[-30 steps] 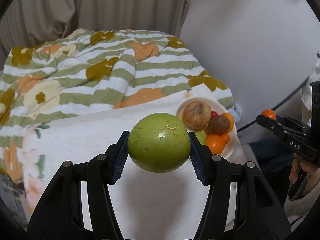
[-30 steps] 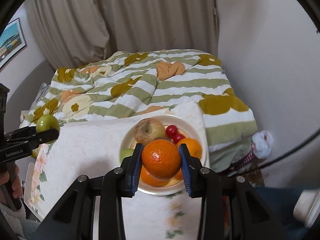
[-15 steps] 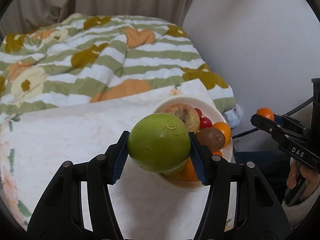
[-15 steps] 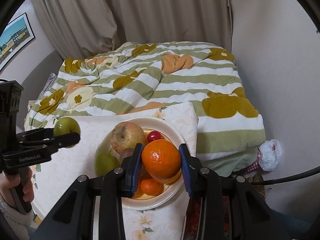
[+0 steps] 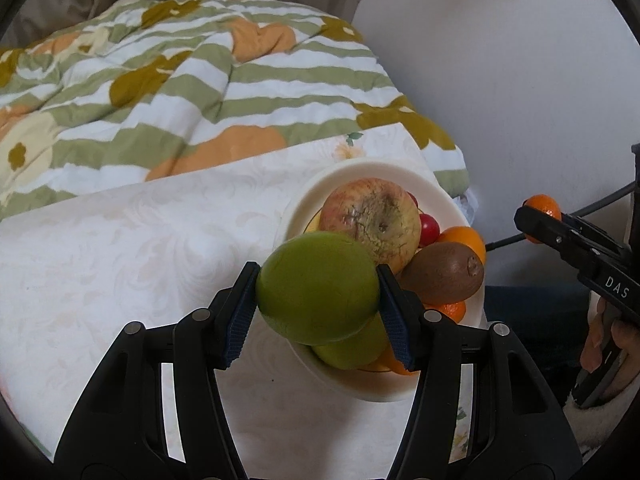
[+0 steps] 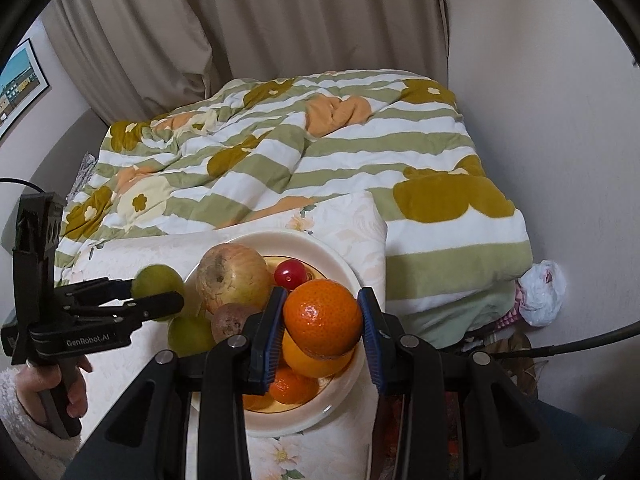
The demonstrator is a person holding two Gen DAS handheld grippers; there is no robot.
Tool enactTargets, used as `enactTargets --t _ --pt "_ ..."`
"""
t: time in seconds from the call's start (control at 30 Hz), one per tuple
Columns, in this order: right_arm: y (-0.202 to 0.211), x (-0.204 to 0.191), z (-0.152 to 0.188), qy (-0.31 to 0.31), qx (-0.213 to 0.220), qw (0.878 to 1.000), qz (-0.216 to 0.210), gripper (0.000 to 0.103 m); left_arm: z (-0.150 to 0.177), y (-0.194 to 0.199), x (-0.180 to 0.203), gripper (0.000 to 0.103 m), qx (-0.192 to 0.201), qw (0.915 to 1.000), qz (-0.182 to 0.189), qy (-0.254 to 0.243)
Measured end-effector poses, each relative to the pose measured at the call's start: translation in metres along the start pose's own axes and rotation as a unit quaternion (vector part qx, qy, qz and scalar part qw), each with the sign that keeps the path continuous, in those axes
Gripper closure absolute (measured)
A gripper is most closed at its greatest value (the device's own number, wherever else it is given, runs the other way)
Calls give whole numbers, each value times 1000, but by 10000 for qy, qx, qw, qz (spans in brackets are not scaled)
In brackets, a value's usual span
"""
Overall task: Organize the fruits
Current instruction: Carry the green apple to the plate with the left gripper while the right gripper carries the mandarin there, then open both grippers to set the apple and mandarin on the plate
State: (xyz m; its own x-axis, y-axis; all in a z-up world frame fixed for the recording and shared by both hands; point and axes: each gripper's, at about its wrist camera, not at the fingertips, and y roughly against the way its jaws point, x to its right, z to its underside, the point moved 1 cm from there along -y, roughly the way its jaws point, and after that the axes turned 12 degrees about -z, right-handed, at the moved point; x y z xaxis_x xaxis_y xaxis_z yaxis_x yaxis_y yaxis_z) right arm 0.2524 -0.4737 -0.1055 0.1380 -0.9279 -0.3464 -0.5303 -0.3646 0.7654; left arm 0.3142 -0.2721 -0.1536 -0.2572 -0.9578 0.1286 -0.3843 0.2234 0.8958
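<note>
- While its blue pads pinch the green fruit point(image 5: 318, 286), the left gripper point(image 5: 318, 300) hangs over the plate point(image 5: 360, 168) rim.
- Right gripper point(image 6: 320, 320) clamps a mandarin point(image 6: 322, 318) above the plate's piled oranges.
- An apple point(image 5: 370, 224), kiwi point(image 5: 442, 272) and cherry tomato point(image 5: 429, 227) lie beyond.

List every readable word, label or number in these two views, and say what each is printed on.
"DAS": white letters on the right hand-held gripper, as seen in the left wrist view.
"GenRobot.AI": on the left hand-held gripper, as seen in the right wrist view.
The framed picture shows no readable text.
</note>
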Motion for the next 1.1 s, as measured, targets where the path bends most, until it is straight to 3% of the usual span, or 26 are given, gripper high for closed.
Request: enactTargets --t 0.07,0.17,0.27,0.53,1.1 --pt "0 -2 0 -6 9 10000 12 70 -2 1 0 34 46 10000 -4 -21" --pt "0 -2 -1 -1 6 10000 9 70 -4 5 -4 0 135 9999 23 43" --pt "0 -2 -1 11 16 10000 15 70 -7 19 -8 0 323 9994 63 88" --pt "0 -9 -12 126 44 9999 -75 70 -6 39 -13 0 409 9987 -301 -36" --pt "-41 6 -33 514 -405 9965 -512 70 25 72 -27 0 502 9877 -1478 97"
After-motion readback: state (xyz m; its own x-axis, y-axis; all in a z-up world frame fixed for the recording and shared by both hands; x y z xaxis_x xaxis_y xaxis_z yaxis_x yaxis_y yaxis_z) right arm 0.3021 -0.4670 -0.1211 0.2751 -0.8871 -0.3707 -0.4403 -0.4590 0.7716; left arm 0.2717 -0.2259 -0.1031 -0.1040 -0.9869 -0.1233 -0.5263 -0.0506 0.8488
